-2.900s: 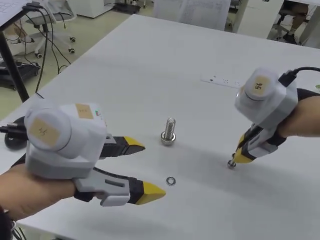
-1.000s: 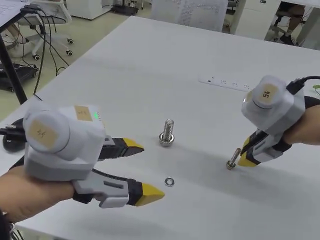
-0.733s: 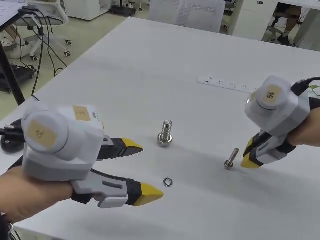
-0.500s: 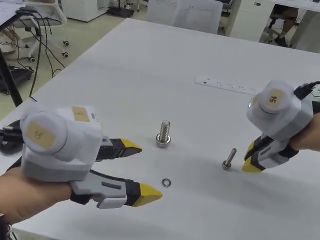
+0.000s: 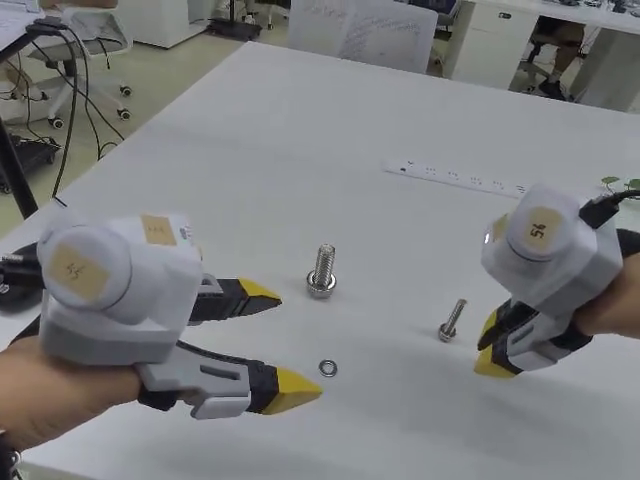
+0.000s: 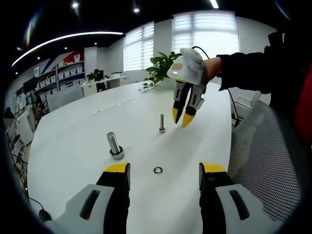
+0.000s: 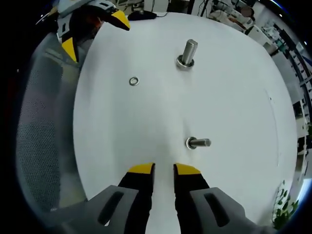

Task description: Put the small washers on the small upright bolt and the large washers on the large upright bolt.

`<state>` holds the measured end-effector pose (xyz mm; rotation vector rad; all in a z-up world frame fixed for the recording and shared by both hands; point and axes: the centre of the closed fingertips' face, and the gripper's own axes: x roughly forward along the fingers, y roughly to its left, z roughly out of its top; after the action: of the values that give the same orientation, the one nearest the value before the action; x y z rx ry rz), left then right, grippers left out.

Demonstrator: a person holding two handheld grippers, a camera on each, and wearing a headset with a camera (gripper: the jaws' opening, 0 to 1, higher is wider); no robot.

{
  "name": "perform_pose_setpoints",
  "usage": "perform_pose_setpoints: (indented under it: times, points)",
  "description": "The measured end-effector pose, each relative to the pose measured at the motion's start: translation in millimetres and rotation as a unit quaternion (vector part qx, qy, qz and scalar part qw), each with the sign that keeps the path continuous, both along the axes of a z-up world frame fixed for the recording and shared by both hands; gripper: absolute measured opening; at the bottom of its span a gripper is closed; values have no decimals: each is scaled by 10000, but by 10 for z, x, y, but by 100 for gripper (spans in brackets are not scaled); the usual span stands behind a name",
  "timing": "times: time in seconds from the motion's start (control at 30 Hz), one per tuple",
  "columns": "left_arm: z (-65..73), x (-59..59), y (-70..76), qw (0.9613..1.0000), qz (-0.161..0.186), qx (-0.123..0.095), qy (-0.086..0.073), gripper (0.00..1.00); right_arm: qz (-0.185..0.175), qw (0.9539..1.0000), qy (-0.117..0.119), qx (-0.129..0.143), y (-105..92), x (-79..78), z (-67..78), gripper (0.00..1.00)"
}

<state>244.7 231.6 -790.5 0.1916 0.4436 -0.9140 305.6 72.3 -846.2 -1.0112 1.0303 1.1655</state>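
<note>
Head view: the right gripper [image 5: 488,345] hangs at the right of the frame, released, its yellow tips a little apart and grasping nothing. Just to the left of those tips, apart from them, the small bolt [image 5: 451,320] stands on its head on the white counter [image 5: 300,140]. Its long axis is upright and the threaded shank points up, leaning slightly toward the upper right of the frame. About three seconds ago the right gripper was clenched on this bolt at the counter, and one second ago the bolt tilted against the tips. Now the gripper has drawn back and the bolt stands free.

In the right gripper view the gripper [image 7: 165,168] shows a narrow gap between its jaws. The small bolt [image 7: 197,143] lies just above and right of them, its shank pointing to the frame's right. Higher up are a washer [image 7: 134,81] and the large bolt [image 7: 186,53], which stands upright with a washer round its foot.

In the left gripper view the left gripper [image 6: 165,169] is spread wide and empty. The washer [image 6: 158,170] lies flat between its tips, and the large bolt [image 6: 115,146] stands above the left jaw.
</note>
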Motion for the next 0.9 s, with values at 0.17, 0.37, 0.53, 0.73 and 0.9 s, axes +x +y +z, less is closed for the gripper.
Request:
perform_pose_setpoints:
  times: [0.17, 0.37, 0.53, 0.73, 0.9]
  points:
    - [15, 0, 10, 10000, 4, -1, -24, 56, 200, 9998, 47, 6, 129, -90, -12, 17]
    - [31, -9, 20, 10000, 13, 3, -41, 56, 464, 9989, 51, 39, 327, -153, -15, 17]
    - [42, -16, 27, 10000, 24, 5, -53, 56, 699, 9975, 48, 94, 532, -184, 3, 17]
    - [50, -26, 39, 10000, 50, 12, -65, 56, 913, 9957, 38, 160, 759, -195, -3, 18]
    - [50, -36, 45, 10000, 64, 19, -60, 56, 1087, 9938, 25, 227, 949, -206, -5, 18]
